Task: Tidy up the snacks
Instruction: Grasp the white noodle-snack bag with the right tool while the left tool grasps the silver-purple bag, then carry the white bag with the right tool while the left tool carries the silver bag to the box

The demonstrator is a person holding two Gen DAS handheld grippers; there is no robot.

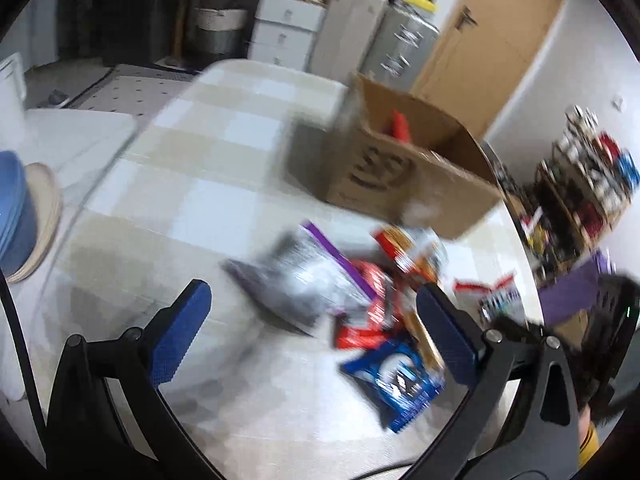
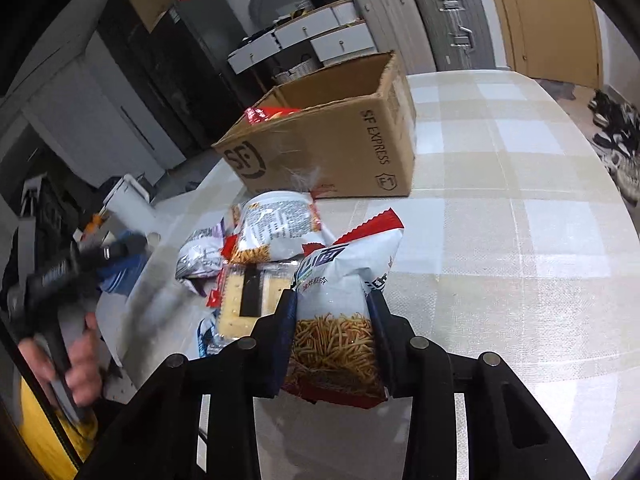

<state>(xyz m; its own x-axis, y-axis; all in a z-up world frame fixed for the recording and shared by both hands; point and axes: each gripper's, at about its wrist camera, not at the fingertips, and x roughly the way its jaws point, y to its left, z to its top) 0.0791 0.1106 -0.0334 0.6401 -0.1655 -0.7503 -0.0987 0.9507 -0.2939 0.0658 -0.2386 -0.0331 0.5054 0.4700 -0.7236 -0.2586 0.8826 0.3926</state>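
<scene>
So only the right wrist view shows the snack bag [image 2: 336,320] up close: the right gripper [image 2: 334,344] has its fingers clamped on the bag's sides, holding it above the desk [image 2: 520,240]. Its long axis runs away from the camera, with the red serrated end pointing toward the cardboard box [image 2: 332,152] and the picture of fried sticks near the fingers. The bag's near end is partly hidden behind the fingers.

The left wrist view is blurry, but it shows the left gripper [image 1: 312,332] with its blue fingers spread wide and nothing between them, over the snack pile [image 1: 360,300]. A blue packet [image 1: 396,384] sits at the near edge there, which the other view mostly hides. Something red [image 2: 268,114] pokes up inside the box; can't tell what it is. The box's far flaps are cut off in the blur.
</scene>
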